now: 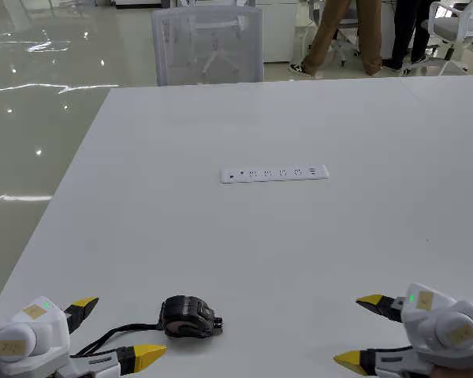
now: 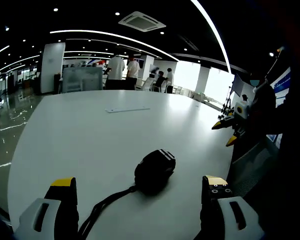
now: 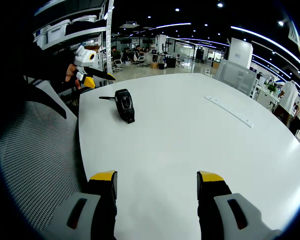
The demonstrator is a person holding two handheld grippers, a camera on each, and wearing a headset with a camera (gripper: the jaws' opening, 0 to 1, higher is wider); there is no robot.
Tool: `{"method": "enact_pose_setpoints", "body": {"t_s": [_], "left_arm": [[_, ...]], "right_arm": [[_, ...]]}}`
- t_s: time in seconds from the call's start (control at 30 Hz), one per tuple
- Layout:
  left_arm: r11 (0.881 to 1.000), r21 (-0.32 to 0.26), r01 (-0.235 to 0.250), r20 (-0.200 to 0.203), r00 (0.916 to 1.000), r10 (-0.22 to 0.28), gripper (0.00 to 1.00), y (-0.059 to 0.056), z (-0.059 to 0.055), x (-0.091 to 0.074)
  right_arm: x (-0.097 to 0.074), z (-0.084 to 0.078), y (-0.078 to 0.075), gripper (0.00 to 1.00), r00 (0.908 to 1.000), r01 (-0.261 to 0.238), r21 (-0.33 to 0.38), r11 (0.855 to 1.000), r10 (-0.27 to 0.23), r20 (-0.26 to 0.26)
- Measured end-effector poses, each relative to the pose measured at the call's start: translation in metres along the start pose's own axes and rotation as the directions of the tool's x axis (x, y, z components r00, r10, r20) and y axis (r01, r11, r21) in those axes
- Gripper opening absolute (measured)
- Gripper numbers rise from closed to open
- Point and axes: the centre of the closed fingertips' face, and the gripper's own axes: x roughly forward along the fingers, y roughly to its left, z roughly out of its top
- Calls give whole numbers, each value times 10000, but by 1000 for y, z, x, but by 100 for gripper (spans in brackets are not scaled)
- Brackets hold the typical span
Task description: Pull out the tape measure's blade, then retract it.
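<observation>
While the big white bench (image 1: pixel 299 260) takes up most of the head view, a grey mesh-backed chair (image 1: pixel 208 46) stands at its far edge. Down at the near edge, the left hand-held gripper (image 1: pixel 118 327) hovers with its yellow-tipped jaws spread wide, nothing in them, and the right hand-held gripper (image 1: pixel 359 331) is well off to the other side, jaws also wide and holding nothing. A white power strip (image 1: pixel 274 173) lies flat mid-bench. The black tape measure (image 1: pixel 189 316) rests on the bench just ahead of the left jaws, lined up between them but not touching either one. Its thin black strap (image 1: pixel 130 328) trails back toward the left hand-held gripper.
</observation>
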Motion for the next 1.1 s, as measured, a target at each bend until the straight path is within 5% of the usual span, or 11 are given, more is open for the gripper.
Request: {"method": "enact_pose_setpoints", "body": {"t_s": [0.23,0.4,0.57,0.8,1.1], "left_arm": [[9988,475,88,-280,9996,-75,100,-7,-5,-11],[9935,1119,188,-498,9987,-133,100,-10,-13,-14],[9967,796,174,-232,9996,-156,100,-9,-14,-20],[9985,496,-235,-260,9994,248,100,5,-20,-28],[9972,742,-17,-126,9999,27,100,-3,-16,-36]], "right_arm": [[-32,-29,-25,79,9952,954,768,9925,-968,142],[-46,-45,-30,93,9945,1039,984,9897,-1049,46],[-55,-49,-35,100,9936,1125,1074,9878,-1134,17],[-58,-52,-39,100,9938,1107,805,9906,-1095,-187],[-57,-49,-34,100,9952,980,423,9943,-982,21]]}}
